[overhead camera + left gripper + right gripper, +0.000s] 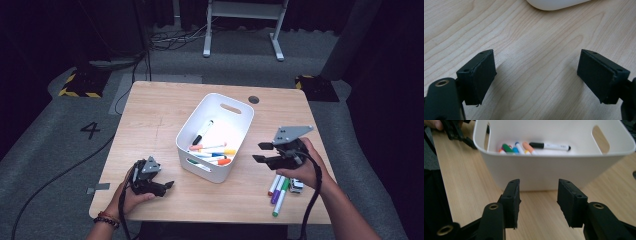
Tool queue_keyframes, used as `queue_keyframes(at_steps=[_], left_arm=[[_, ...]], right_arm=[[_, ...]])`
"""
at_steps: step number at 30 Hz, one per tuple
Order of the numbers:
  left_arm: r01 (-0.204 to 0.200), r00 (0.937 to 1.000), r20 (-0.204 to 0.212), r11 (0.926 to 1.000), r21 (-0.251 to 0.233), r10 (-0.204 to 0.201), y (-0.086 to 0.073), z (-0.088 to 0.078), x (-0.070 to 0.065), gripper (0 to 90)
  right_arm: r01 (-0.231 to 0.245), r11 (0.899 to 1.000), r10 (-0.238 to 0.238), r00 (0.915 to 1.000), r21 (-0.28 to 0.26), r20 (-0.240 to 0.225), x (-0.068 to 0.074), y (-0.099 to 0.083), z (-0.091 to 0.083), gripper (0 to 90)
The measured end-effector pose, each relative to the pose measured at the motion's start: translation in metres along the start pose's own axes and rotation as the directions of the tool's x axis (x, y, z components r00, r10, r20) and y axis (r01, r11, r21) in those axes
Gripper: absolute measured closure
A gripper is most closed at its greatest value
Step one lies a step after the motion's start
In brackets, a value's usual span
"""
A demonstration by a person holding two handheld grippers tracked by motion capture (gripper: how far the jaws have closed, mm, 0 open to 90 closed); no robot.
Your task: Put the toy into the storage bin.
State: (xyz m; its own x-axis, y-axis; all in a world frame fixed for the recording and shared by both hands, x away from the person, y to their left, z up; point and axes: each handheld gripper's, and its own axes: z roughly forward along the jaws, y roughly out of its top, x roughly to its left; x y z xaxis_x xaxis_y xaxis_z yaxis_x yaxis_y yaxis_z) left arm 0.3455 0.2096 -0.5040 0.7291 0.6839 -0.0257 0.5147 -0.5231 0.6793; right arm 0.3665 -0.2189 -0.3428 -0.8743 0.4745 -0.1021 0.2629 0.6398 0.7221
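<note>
A white bin (207, 172) stands mid-table and holds several markers (216, 153), among them a white one with a black cap (203, 132). My right gripper (261, 152) hovers just right of the bin, jaws open and empty, pointing at its side wall (544, 170). In the right gripper view its jaws (539, 202) are apart, with markers (524, 147) showing over the rim. My left gripper (170, 185) rests near the table's front left. It is open (536, 75) over bare wood, with the bin's corner (554, 3) ahead.
Loose markers (278, 190) and a small white and black object (296, 186) lie on the table by my right hand. A round cable hole (253, 99) sits at the back edge. Cables (55, 175) run over the grey floor to the left.
</note>
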Motion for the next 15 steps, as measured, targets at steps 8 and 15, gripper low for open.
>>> queue_keyframes(at_steps=[8, 15], left_arm=[[0.001, 1.0, 0.001, 1.0, 0.001, -0.001, 0.0, 0.0, 0.0, 15.4], [0.001, 1.0, 0.001, 1.0, 0.001, -0.001, 0.0, 0.0, 0.0, 15.4]], right_arm=[[-0.166, 0.981, 0.158, 0.9839, 0.101, 0.083, -0.024, -0.069, 0.015, 52.5], [-0.278, 0.946, 0.255, 0.9558, 0.166, 0.147, -0.047, -0.105, 0.035, 47.5]])
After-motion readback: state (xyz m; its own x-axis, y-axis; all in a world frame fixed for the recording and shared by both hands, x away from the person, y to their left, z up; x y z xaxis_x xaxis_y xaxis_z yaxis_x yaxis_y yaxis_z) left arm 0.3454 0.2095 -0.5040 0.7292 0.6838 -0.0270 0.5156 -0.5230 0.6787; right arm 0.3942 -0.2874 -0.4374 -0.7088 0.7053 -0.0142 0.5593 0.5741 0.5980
